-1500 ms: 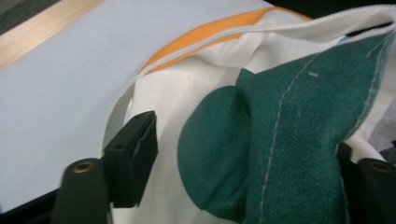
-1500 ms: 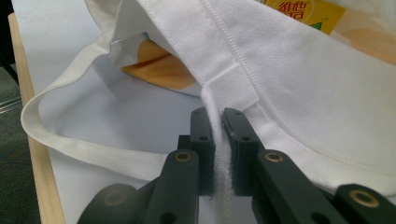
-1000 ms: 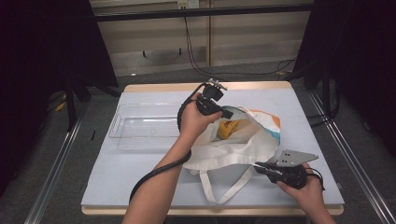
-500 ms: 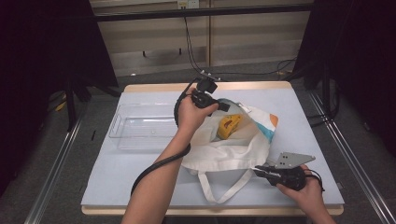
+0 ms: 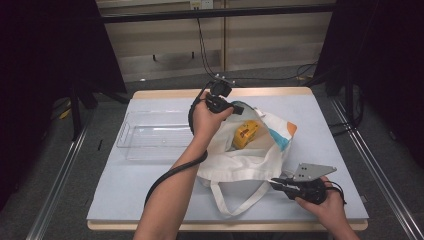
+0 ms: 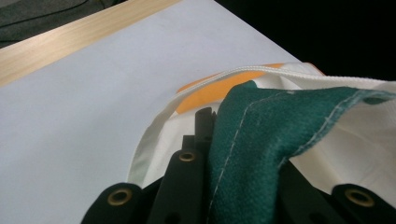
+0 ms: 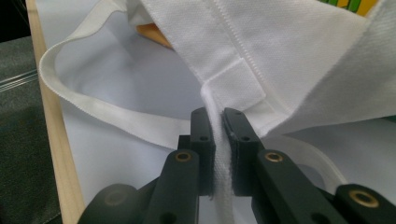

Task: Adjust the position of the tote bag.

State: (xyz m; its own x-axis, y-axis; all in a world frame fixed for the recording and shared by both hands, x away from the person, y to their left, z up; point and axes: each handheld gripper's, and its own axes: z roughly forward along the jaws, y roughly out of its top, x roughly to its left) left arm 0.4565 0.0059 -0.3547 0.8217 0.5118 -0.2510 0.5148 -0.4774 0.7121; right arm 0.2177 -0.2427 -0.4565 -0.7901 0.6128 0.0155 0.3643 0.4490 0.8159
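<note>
A white tote bag (image 5: 240, 161) with orange and teal patches lies on the table, its mouth held open. Inside it sits a yellow object (image 5: 246, 134). At the bag's far rim my left gripper (image 5: 237, 106) is shut on a green fabric edge (image 6: 261, 121), which hides one jaw of the left gripper (image 6: 223, 125). At the near right, my right gripper (image 5: 274, 181) is shut on the bag's white strap (image 7: 233, 79) where it is sewn on; the strap runs between the pads of the right gripper (image 7: 218, 117). A second white handle (image 5: 239, 201) loops loose toward the front edge.
A clear plastic tray (image 5: 150, 136) stands left of the bag. The pale table mat (image 5: 140, 190) has a wooden border (image 5: 280, 92) at the back. Metal rails run along both sides of the table.
My left gripper has drawn the bag's far rim slightly back and left, so the mouth stands wider and the yellow object shows more. The right gripper has stayed put.
</note>
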